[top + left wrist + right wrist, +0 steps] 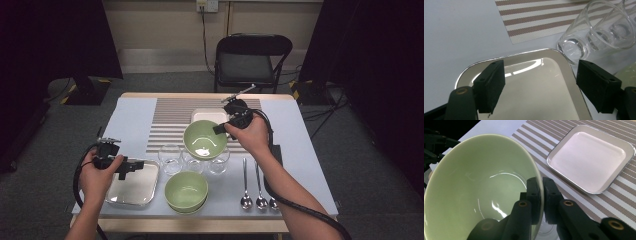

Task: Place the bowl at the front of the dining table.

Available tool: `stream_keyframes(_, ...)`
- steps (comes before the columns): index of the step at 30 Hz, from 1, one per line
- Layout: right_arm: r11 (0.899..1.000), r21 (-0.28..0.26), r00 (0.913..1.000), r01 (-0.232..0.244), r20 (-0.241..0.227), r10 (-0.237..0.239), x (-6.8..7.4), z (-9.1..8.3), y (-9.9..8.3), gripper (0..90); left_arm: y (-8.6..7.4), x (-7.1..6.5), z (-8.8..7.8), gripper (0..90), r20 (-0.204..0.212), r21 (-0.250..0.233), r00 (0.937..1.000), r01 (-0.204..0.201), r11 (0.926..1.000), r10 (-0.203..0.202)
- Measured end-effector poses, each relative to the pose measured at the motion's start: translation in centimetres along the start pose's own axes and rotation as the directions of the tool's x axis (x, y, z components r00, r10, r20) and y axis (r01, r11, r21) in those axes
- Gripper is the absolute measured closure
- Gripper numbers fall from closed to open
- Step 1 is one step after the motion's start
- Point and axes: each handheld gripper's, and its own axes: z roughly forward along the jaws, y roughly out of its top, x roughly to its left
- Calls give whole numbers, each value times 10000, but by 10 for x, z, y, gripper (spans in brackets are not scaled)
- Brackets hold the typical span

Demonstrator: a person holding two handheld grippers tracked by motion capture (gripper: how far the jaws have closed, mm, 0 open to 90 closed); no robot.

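A dim room with grey carpet holds a pale blue table [130,120], and a black folding chair [251,59] stands at its far side. A brown-and-white striped placemat [170,127] covers the table's far middle, with a white square plate [591,157] lying on it.

The right gripper [223,128] holds a pale green bowl [205,139] lifted above the table's centre, over the near edge of the placemat. The bowl is glossy, round and deep, smooth inside with bright light reflections, and it tilts toward the camera. In the right gripper view, the two black jaws pinch its thin rim, one inside and one outside.

A second green bowl [186,190] sits near the front edge. Left of it lies a shiny metal tray [541,82]. The left gripper [136,166] hovers over that tray with its jaws wide apart and nothing between them.

Clear glasses [170,157] stand in a row behind the near bowl. Three metal spoons [245,187] lie to the right.
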Motion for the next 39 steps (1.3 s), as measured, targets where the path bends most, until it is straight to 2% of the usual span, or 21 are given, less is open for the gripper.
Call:
stream_keyframes(7,9997,76,9996,-219,181,218,-5,0,3,850,0,-1,2,233,39,21,10000,11,10000,-11)
stream_keyframes(30,9990,15,9974,-457,553,456,-12,5,15,850,0,2,2,233,84,22,9999,103,9999,-103)
stream_keyframes(37,9986,-45,9969,-518,591,519,-13,7,17,850,-1,1,2,233,60,5,10000,73,10000,-73)
stream_keyframes(39,9985,-65,9967,-547,604,550,-13,8,18,850,0,1,3,233,125,59,9999,-55,10000,55)
